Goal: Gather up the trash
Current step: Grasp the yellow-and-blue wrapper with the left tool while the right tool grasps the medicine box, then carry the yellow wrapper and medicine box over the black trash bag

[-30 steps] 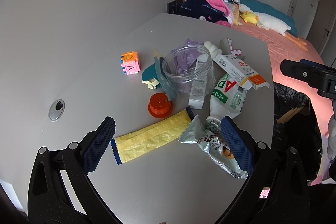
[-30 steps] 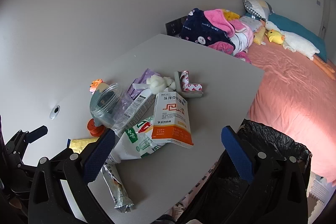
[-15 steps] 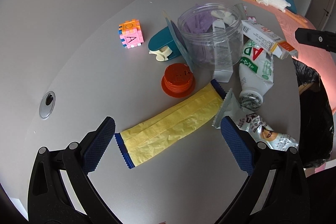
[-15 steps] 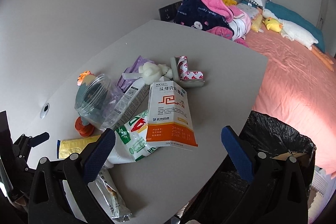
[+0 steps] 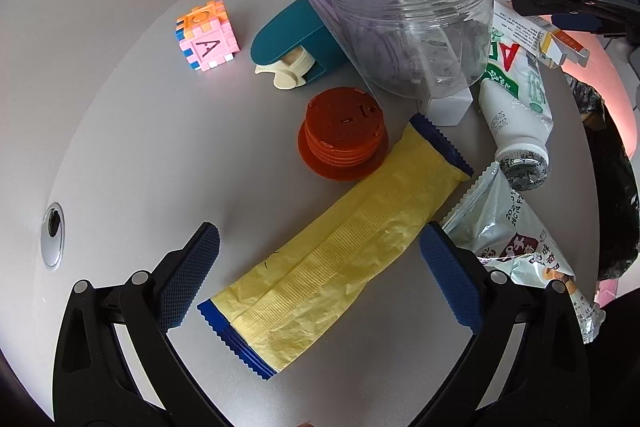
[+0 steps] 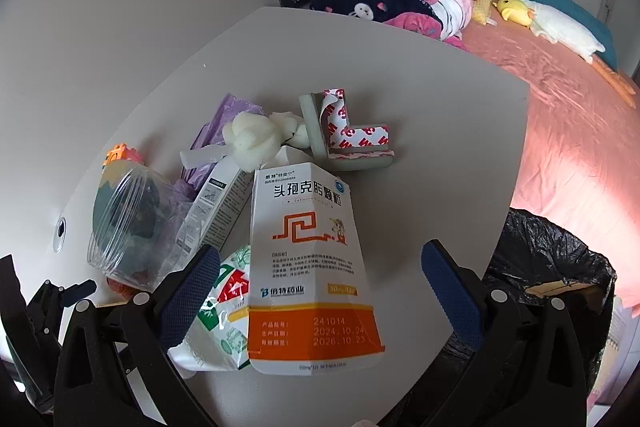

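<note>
My left gripper (image 5: 320,275) is open and empty, its jaws on either side of a flat yellow wrapper with blue ends (image 5: 340,247) on the grey table (image 5: 140,147). My right gripper (image 6: 320,291) is open and empty, just above a white and orange medicine box (image 6: 308,267). A white milk bottle (image 5: 516,107) lies beside the wrapper and shows under the box in the right wrist view (image 6: 220,311). A silver snack bag (image 5: 516,247) lies at the right. A black-lined trash bin (image 6: 548,275) stands off the table's right edge.
A clear plastic jar (image 5: 416,23), an orange lid (image 5: 344,131), a teal tape dispenser (image 5: 292,39) and a pink letter cube (image 5: 206,43) sit further back. A foam knot (image 6: 256,135) and a corner guard (image 6: 344,135) lie mid-table. A bed (image 6: 560,87) is beyond.
Both grippers have moved forward and down towards the table. The yellow wrapper now lies between my left jaws, and the medicine box now lies between my right jaws.
</note>
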`<state>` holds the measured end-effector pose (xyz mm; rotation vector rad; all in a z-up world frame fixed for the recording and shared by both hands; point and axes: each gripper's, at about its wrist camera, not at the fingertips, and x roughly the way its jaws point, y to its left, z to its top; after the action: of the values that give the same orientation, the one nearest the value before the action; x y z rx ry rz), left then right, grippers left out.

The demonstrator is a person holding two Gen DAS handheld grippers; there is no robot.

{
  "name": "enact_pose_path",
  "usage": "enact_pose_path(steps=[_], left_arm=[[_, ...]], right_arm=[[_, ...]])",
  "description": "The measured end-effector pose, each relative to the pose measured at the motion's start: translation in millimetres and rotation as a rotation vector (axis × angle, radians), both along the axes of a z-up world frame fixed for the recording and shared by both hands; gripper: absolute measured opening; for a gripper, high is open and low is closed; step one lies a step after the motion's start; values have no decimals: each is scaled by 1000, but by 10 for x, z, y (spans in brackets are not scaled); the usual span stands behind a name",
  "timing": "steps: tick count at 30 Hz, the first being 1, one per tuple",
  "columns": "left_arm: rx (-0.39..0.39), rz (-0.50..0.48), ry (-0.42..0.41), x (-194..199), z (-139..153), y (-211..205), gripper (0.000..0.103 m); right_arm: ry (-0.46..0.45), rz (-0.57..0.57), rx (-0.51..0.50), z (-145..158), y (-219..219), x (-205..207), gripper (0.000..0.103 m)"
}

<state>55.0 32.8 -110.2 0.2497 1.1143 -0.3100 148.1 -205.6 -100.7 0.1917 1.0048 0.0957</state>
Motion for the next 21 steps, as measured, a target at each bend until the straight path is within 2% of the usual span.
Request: enact_pose_path(steps=[8,10,12,13,15,21], left_arm=[[-35,5,16,158,-58,150,96],[-35,5,13,184,-65,185,92],[-41,12,0,162,-29,263,77],[-42,15,-6,155,-11,297,72],[-50,24,-19,154,4,349,58],[-76,62,-53,108,36,509,34]], right_arm=[[74,-17,31,-199,35,231,100],[95,-23,35,-253,33,264,95],[111,-21,50,-302,26,294,84],[117,-19,55,-316,24,300,75],[121,-19,60,-326,29,289,66],[99,1,89,-293,19,221,52]])
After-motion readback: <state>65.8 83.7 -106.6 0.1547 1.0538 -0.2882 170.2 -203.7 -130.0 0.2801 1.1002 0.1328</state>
